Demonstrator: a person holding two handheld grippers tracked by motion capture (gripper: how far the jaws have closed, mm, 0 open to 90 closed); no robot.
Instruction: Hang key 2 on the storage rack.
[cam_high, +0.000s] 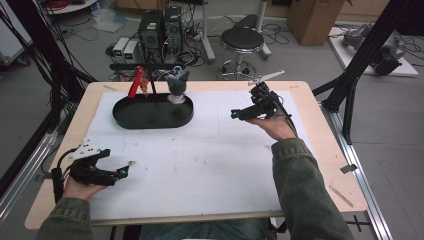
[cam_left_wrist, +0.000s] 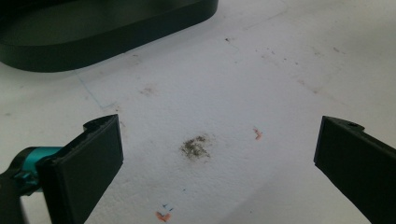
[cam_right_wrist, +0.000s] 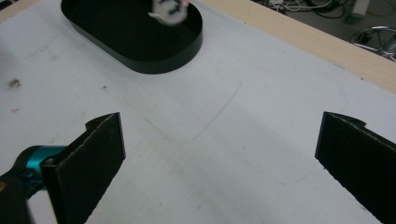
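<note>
Left tool (cam_high: 125, 167) low at near left, right tool (cam_high: 234, 114) raised farther off, both jaws spread.

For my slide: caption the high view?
Both open grippers, left and right, hover over the white mat near a black tray.

A matt black plastic-looking tray (cam_high: 150, 117) sits on smudged white sheet (cam_high: 200, 165) over pale wood table (cam_high: 310, 100).

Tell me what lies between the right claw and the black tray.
Nothing but bare white table cover. In the right gripper view, the open right claw looks across faint pencil lines toward the black tray; the high view agrees.
</note>
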